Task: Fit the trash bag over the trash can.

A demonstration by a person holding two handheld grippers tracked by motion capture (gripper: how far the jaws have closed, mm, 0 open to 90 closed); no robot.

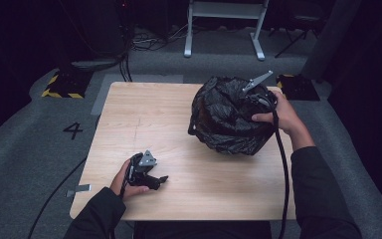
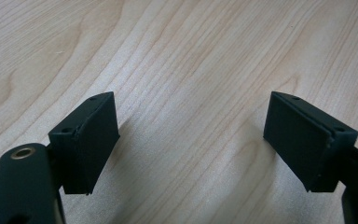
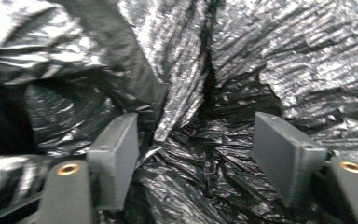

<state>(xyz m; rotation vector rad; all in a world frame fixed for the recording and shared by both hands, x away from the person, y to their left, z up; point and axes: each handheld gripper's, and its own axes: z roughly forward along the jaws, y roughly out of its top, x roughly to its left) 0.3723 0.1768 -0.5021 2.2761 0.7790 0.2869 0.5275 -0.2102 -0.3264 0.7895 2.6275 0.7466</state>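
A bulging, crinkled black plastic bag (image 1: 229, 117) sits on the far right part of the light wooden table (image 1: 144, 114). My right gripper (image 1: 252, 97) is pushed down onto the bag's top right side, with the hand resting against the bag. In the right gripper view its jaws stand apart, the gripper (image 3: 196, 154) open, and a raised fold of the bag (image 3: 177, 112) lies between them without being pinched. My left gripper (image 1: 160, 180) rests low near the table's front left edge. Seen in the left gripper view, it (image 2: 191, 140) is open over bare wood (image 2: 191, 56).
Grey carpet surrounds the table. A white metal stand (image 1: 224, 20) and cables (image 1: 144, 40) lie beyond the far edge. Yellow-and-black striped bases (image 1: 62, 85) sit at the far left and far right. A "4" (image 1: 73, 130) marks the floor on the left. Each gripper trails a cable.
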